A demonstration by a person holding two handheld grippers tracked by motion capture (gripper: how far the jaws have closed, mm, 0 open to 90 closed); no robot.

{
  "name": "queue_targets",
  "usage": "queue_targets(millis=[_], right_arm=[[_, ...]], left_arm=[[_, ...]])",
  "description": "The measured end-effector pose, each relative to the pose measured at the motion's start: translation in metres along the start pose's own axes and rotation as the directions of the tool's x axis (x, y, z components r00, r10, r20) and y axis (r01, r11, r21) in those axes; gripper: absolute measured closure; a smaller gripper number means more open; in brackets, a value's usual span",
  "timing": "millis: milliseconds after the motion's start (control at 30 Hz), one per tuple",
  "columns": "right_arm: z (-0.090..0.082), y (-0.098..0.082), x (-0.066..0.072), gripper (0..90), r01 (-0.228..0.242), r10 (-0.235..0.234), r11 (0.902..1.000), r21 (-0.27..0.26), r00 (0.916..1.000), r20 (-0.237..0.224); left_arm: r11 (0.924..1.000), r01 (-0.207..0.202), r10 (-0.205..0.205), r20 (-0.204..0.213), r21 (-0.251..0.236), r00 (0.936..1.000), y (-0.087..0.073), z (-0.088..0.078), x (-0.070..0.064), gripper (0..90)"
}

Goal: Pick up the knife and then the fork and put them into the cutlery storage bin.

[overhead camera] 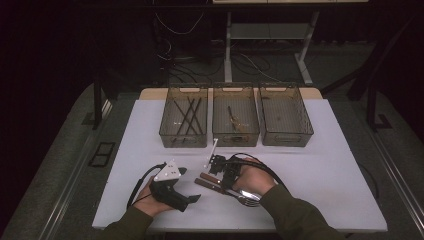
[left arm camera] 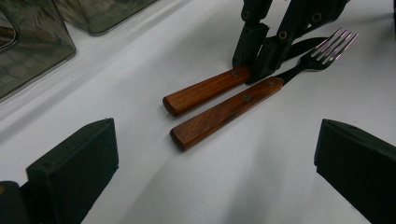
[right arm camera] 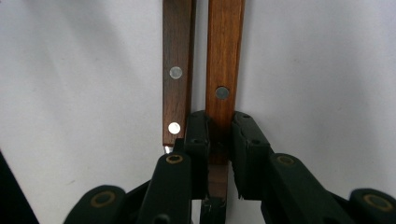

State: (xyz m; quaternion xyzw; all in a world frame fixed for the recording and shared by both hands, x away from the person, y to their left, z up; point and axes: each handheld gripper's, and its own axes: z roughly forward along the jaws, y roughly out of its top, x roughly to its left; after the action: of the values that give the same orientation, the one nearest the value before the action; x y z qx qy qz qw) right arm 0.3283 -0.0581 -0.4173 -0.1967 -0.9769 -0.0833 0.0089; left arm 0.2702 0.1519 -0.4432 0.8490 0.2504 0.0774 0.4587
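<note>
Wooden-handled cutlery (overhead camera: 215, 182) lies on the white table (overhead camera: 325, 165) near its front edge in the high view: two pieces side by side, with a fork's tines (overhead camera: 250, 199) showing by the person's right hand. The right gripper (overhead camera: 222, 172) reaches down onto them, while the left gripper (overhead camera: 175, 192) rests on the table just to the left, apart from the handles. Behind stand three smoky plastic bins (overhead camera: 235, 121) in a row; the left one holds dark sticks, the middle one a piece or two, so this looks like sorting. A small white utensil (overhead camera: 212, 150) lies between the bins and the grippers, near any lift path.

From the left gripper view, its own jaws stand wide apart with nothing between them. Ahead, the two handles lie parallel, almost touching; the fork (left arm camera: 261, 91) is the nearer, and the right gripper (left arm camera: 257, 60) straddles the farther handle (left arm camera: 205, 91) at its metal end.

Through the right gripper view, the jaws are clamped on one handle (right arm camera: 224, 70) just below its rivet. The neighbouring handle (right arm camera: 176, 70) lies hard against one jaw, so it could be dragged along on lifting.
</note>
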Motion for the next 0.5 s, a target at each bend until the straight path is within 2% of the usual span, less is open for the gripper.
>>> queue_targets(millis=[67,300,500], right_arm=[[-0.001,-0.002,-0.001,77.8,-0.011,0.011,0.9998,-0.016,0.9998,-0.016],[-0.009,-0.011,-0.007,77.9,-0.019,0.018,0.9975,-0.068,0.9995,-0.025],[-0.016,-0.020,-0.014,77.9,-0.055,0.051,0.9917,-0.117,0.9981,-0.035]], left_arm=[[1.0000,-0.001,0.001,-0.001,0.000,1.0000,0.000,0.000,0.000,0.0],[1.0000,-0.001,0.001,-0.002,0.002,1.0000,0.000,0.000,0.000,0.0],[0.9999,-0.009,0.009,-0.001,0.008,1.0000,0.000,0.000,0.001,0.0]])
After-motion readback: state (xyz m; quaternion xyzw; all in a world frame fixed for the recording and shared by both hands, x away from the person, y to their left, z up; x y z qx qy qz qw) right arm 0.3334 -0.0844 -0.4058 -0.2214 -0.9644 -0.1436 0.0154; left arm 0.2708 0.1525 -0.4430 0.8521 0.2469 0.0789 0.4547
